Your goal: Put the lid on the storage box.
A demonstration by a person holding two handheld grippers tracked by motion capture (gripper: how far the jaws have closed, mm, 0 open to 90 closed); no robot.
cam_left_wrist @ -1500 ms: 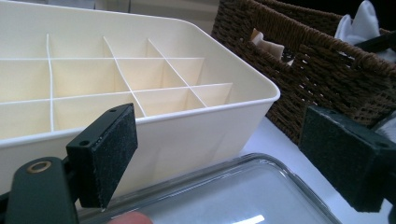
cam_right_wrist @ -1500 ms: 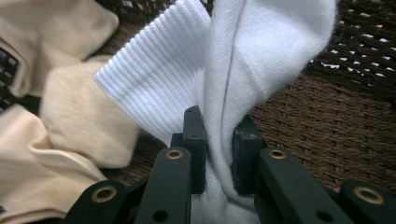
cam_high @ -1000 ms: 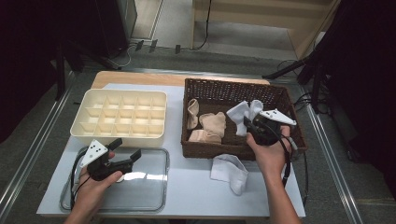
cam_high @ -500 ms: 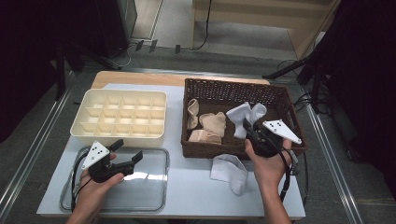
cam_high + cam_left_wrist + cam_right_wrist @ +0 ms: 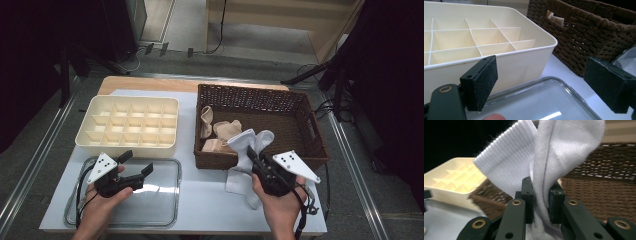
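White desk [image 5: 200, 200], dark surroundings; no legible writing. My right gripper [image 5: 255, 161] clamped on white sock [image 5: 248, 145], lifted at front rim of wicker basket [image 5: 300, 107]. My left gripper [image 5: 136, 165] jaws apart, over clear tray [image 5: 165, 210], near cream divider box [image 5: 127, 122].

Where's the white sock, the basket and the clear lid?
white sock [image 5: 564, 152], right gripper view, ribbed fold above the jaws
basket [image 5: 300, 107], high view, far right rim
clear lid [image 5: 162, 195], high view, right side
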